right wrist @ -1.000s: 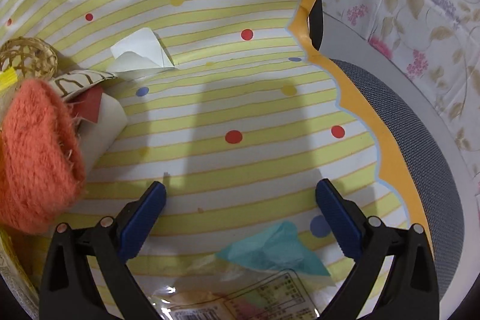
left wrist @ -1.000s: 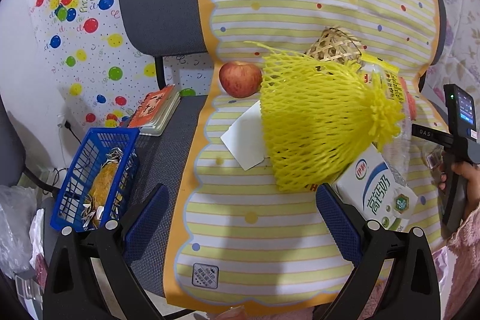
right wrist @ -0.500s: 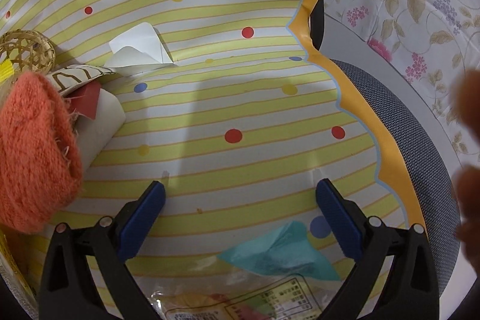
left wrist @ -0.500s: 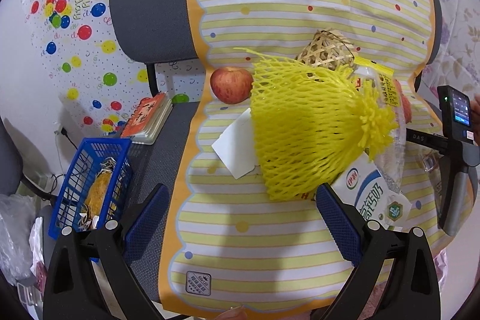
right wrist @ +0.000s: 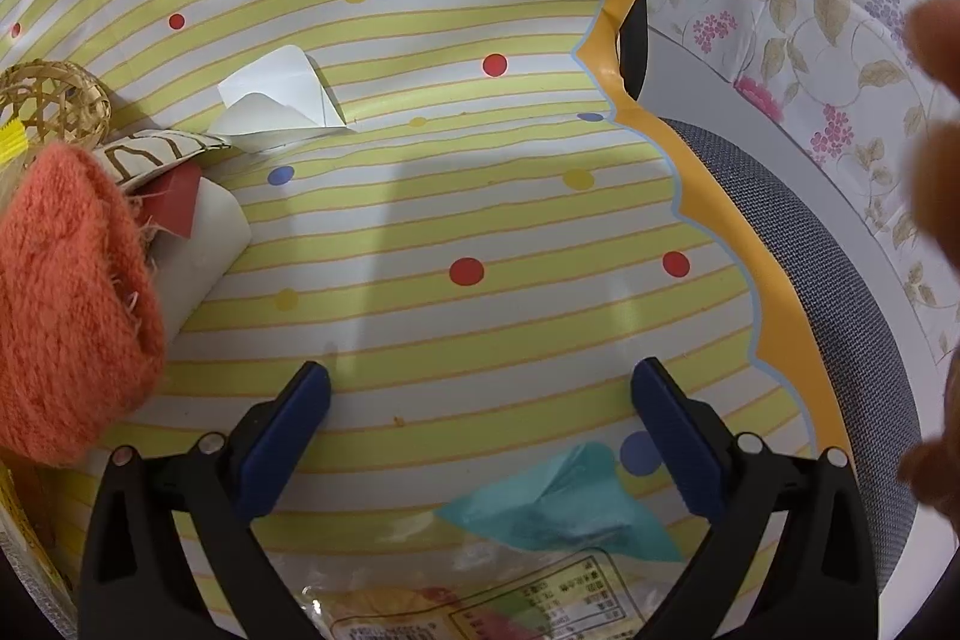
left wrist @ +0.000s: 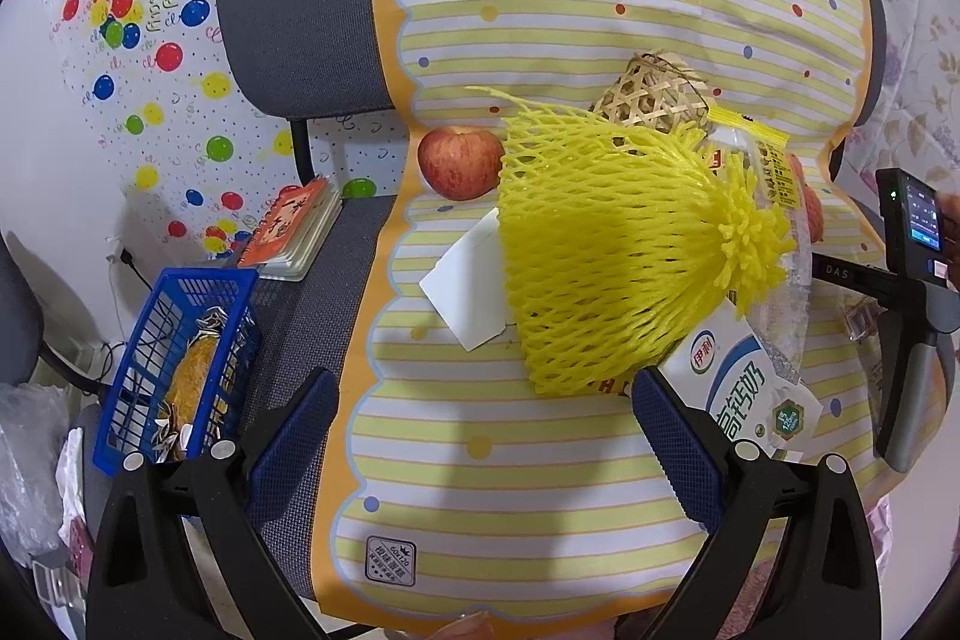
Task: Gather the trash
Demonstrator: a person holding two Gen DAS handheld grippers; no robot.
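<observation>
Both the left gripper (left wrist: 480, 418) and right gripper (right wrist: 480, 412) gaped wide, empty. Yellow netting (left wrist: 618, 244) lay beside the apple (left wrist: 461, 162), covering a milk carton (left wrist: 744, 388); the blue basket (left wrist: 174, 364) stood apart on the chair's striped mat (left wrist: 516, 460).

You're looking at the foam net (left wrist: 612, 244) lying on the mat (left wrist: 510, 460), apple (left wrist: 461, 162) behind-left, woven basket (left wrist: 654, 97) behind, milk carton (left wrist: 741, 388) right, crate (left wrist: 174, 358) sitting off left.
</observation>
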